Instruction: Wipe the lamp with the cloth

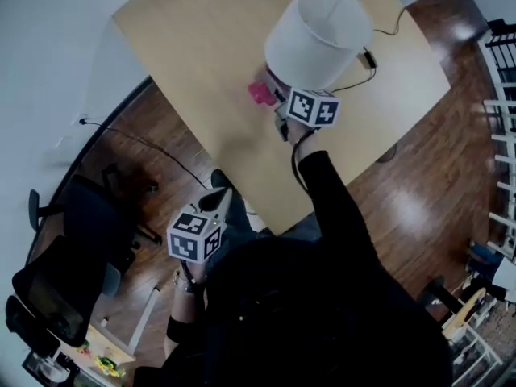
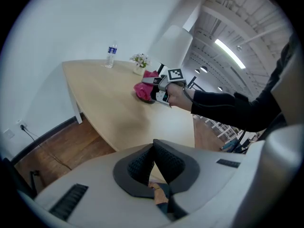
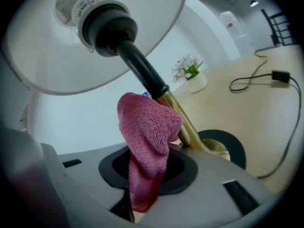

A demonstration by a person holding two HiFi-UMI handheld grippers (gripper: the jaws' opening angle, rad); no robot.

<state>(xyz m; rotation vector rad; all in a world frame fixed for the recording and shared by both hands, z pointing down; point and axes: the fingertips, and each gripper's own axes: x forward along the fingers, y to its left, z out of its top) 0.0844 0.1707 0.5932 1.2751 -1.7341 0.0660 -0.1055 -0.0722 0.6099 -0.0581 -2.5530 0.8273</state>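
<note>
Your right claw (image 3: 145,175) pinched the pink cloth (image 3: 148,127), which stood up from it just beside the lamp (image 3: 141,70) stem, under the shade. Your left claw (image 2: 154,163) was closed and empty, back from the tabletop (image 2: 109,108) edge.

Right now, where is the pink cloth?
The pink cloth is clamped in the right gripper, at the lamp's brass stem under the white shade; in the head view it shows just left of the shade.
</note>
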